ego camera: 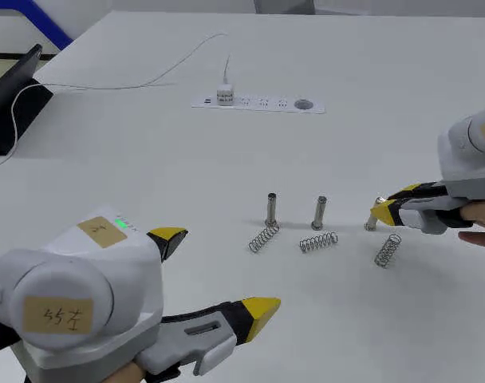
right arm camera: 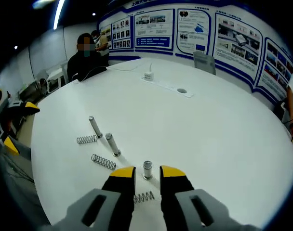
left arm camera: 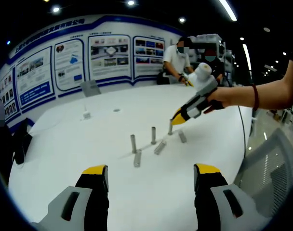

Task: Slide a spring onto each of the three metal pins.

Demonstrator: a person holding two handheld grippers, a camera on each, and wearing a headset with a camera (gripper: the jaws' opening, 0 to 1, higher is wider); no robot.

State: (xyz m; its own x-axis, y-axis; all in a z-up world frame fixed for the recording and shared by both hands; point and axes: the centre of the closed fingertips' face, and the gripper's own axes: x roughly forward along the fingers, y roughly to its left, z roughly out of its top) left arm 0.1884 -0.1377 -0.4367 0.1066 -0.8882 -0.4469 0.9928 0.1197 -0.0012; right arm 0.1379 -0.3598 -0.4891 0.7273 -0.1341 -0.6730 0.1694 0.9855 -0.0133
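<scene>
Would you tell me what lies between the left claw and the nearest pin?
A spring lies just before that pin, ahead of the left claw; the left gripper view shows it.

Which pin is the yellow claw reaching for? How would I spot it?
Look at the white table, where three metal pins stand in a row. It's the pin at the row's end nearest the right gripper; unlike the other two, it stands between that gripper's yellow-tipped jaws.
</scene>
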